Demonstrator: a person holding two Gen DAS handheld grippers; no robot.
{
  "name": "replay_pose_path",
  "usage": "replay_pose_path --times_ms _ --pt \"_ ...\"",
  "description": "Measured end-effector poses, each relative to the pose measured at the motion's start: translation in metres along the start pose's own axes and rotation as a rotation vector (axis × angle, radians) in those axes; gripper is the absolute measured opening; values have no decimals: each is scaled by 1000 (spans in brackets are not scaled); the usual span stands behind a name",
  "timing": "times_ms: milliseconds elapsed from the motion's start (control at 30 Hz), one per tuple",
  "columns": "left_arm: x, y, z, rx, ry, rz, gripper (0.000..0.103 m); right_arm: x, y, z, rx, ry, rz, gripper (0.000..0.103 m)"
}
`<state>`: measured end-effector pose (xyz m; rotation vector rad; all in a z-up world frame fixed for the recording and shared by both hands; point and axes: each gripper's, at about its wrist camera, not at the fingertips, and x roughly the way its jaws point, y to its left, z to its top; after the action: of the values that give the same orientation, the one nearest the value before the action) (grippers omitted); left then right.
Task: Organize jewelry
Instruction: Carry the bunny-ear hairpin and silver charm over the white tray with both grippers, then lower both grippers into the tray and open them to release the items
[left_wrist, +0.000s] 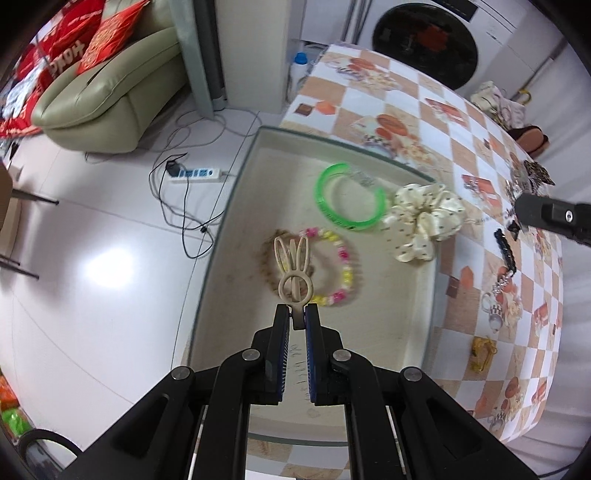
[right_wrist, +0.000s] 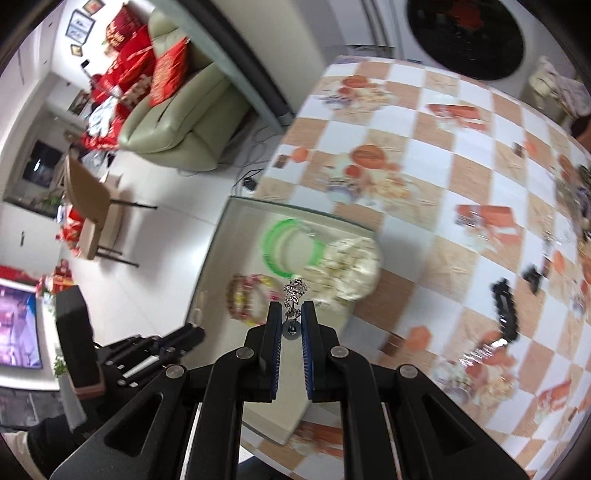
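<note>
- The left claw (left_wrist: 297, 314) was closed on the stem of a beige rabbit-shaped hair clip (left_wrist: 293, 269), whose two long ears pointed straight away from the fingertips.
- The clip hung above a shallow glass tray (left_wrist: 236, 184) that sat on a table with a checked orange-and-white cloth (left_wrist: 424, 96).
- Just beyond the left claw's tips, under the clip, a pink, yellow and white bead bracelet (left_wrist: 341, 269) lay in the tray, with a brown fuzzy band (left_wrist: 267, 264) beside it on the claw's left.
- Farther ahead and a little to the right lay an open green bangle (left_wrist: 345, 197); a cream dotted scrunchie (left_wrist: 421, 221) touched its right end and spilled over the tray's right edge.
- To the far right of the left claw, loose pieces rested on the cloth: a black hair clip (left_wrist: 504, 245), a small silver piece (left_wrist: 502, 282) and a yellow item (left_wrist: 482, 354).
- The right claw (right_wrist: 291, 314) was clamped on a small silver chain-like ornament (right_wrist: 294, 291), which stuck up between its tips; the motion blur made its exact shape hard to tell, perhaps an earring or brooch.
- Seen from the right claw, the tray lay directly ahead and below, the green bangle and scrunchie just past the tips, the bead bracelet slightly left.
- The left claw's black body (right_wrist: 147, 354) showed low on the right claw's left side.
- A washing machine (left_wrist: 424, 40) stood beyond the table's far end, and a pale green sofa (left_wrist: 110, 96) stood off to the left.
</note>
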<state>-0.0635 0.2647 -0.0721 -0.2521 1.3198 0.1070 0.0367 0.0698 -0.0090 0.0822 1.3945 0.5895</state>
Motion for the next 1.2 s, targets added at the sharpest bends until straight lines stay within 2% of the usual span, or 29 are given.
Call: replay_pose_path --times_ms 267,600,833,1200 --pt "22 18 -4 -52 28 1 12 41 28 24 -45 45 27 11" --pt "56 18 -9 -37 78 33 12 102 22 52 7 99 -6 11" --pt "75 7 -16 3 114 61 13 140 13 49 22 162 -63 11" --pt "77 -5 -19 58 118 109 13 158 10 39 9 226 -117 12"
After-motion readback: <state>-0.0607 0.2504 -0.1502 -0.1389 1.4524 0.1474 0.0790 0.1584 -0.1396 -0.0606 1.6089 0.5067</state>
